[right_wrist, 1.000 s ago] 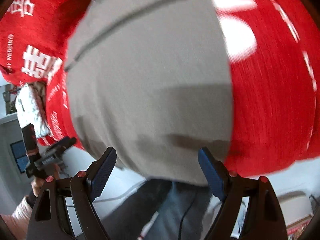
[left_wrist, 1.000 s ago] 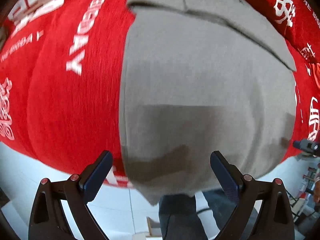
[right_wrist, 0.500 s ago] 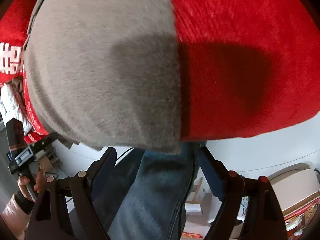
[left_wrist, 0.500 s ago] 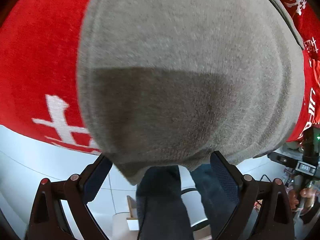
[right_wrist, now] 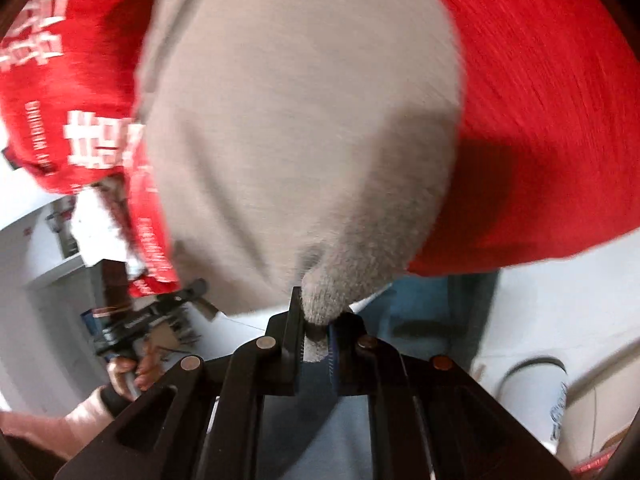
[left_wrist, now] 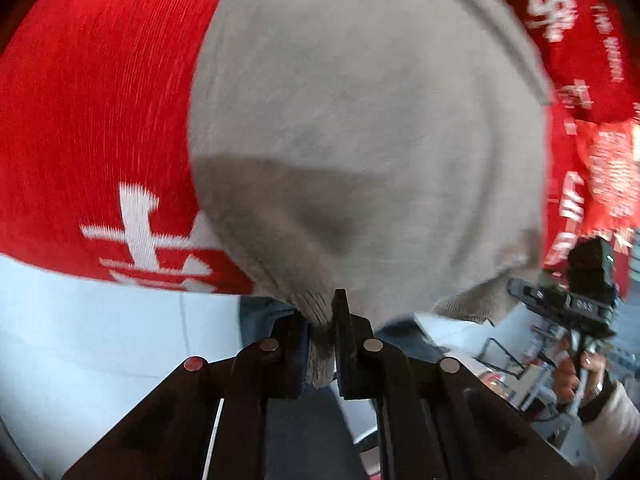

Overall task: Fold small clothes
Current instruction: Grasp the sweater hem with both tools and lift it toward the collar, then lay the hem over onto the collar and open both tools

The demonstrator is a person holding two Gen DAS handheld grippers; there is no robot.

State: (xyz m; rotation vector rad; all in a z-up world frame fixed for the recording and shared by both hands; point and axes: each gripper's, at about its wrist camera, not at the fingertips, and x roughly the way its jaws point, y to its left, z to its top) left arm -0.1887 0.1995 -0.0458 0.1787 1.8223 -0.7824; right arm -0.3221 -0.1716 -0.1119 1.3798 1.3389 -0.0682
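The grey garment [left_wrist: 360, 128] was pinched at its near corners by both the left gripper [left_wrist: 322, 340] and the right gripper [right_wrist: 316, 332], its body stretching toward twelve o'clock over the red-covered desk [left_wrist: 100, 120].

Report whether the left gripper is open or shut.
Shut: the left gripper has its jaws closed on a pinched corner of the grey knit garment.

Indoor room: red printed tablecloth [left_wrist: 100, 128], white tiled floor [left_wrist: 100, 320]
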